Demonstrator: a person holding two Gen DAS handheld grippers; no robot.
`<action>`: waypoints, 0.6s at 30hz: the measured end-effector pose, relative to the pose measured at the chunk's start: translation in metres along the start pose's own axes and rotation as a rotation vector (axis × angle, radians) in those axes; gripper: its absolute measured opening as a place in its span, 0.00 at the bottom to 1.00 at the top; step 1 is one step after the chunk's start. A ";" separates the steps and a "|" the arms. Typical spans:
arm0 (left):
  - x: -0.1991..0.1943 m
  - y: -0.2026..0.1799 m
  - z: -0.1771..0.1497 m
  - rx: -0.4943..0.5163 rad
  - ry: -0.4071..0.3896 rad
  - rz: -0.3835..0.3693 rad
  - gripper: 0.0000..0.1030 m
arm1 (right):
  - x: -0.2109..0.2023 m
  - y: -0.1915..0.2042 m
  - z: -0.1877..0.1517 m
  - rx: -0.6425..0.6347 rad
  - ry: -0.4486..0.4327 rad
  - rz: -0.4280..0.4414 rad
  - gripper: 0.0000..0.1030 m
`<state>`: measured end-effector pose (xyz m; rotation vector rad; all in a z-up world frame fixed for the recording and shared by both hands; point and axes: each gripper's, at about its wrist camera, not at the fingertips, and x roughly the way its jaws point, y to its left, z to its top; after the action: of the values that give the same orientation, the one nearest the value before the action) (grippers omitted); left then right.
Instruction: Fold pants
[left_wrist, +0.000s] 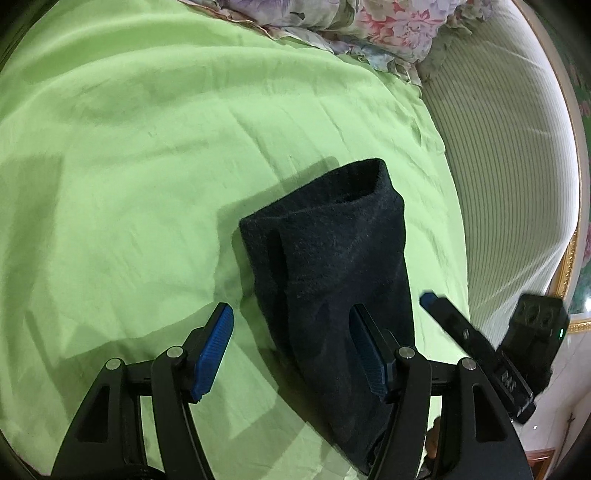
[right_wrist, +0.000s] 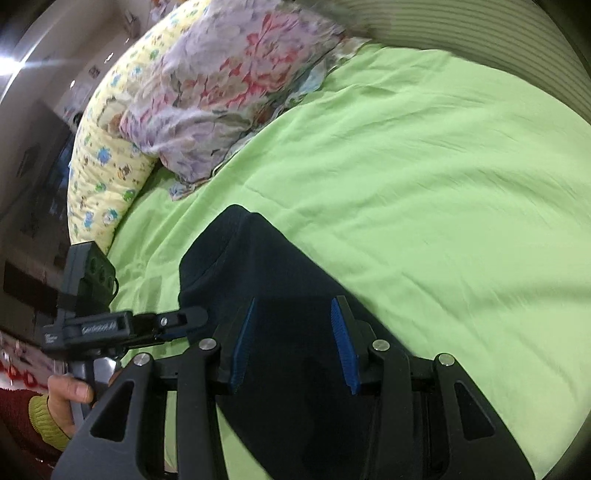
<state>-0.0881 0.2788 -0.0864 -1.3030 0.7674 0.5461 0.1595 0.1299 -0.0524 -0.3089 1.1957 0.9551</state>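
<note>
Folded dark pants (left_wrist: 325, 266) lie on the green sheet (left_wrist: 129, 166), pillows at 12 o'clock; left gripper (left_wrist: 291, 343) and right gripper (right_wrist: 295, 332), fingers apart, hover above, apparently released.

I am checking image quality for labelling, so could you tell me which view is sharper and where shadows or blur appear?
Left wrist view: sharp, with the dark pants casting a hard shadow leftward onto the green sheet. Right wrist view: motion-blurred, most at the floral pillow; both show fisheye bending at the edges.
</note>
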 end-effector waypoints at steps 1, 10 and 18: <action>0.001 0.000 0.001 0.001 -0.005 -0.001 0.64 | 0.006 0.001 0.005 -0.015 0.012 0.000 0.42; 0.008 0.001 0.008 -0.015 -0.030 -0.013 0.66 | 0.052 0.005 0.037 -0.098 0.109 0.017 0.42; 0.012 -0.006 0.009 0.033 -0.058 0.015 0.63 | 0.080 0.015 0.052 -0.175 0.169 0.069 0.38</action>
<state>-0.0739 0.2856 -0.0908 -1.2466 0.7363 0.5787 0.1860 0.2098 -0.0994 -0.4990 1.2855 1.1139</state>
